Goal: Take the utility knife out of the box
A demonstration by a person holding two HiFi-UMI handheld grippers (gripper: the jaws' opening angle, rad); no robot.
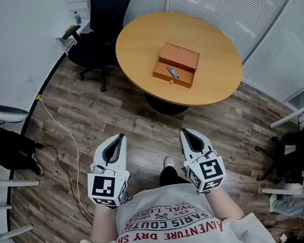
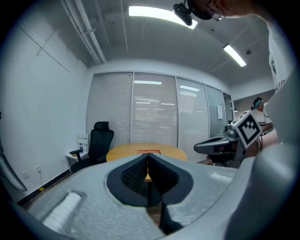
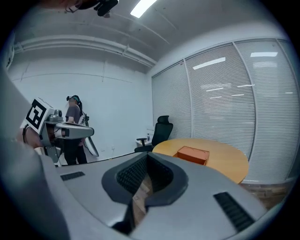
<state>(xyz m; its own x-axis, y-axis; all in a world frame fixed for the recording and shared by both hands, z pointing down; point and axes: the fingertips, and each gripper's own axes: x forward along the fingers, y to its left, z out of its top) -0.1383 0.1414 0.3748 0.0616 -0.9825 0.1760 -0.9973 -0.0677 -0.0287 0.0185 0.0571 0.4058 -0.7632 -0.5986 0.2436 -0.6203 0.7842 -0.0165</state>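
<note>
The left gripper [image 1: 120, 139] and right gripper [image 1: 185, 134] are both clenched and empty, held low before the person and well short of the round table [image 1: 132, 49]. In the head view, the orange box [image 1: 177, 64] lies open on that table, with the utility knife [image 1: 173, 72] resting in its nearer half. The left gripper view shows jaws pressed together on nothing. In the right gripper view the jaws are likewise closed, with the box [image 3: 192, 155] far beyond them. The knife can't be seen from there.
</note>
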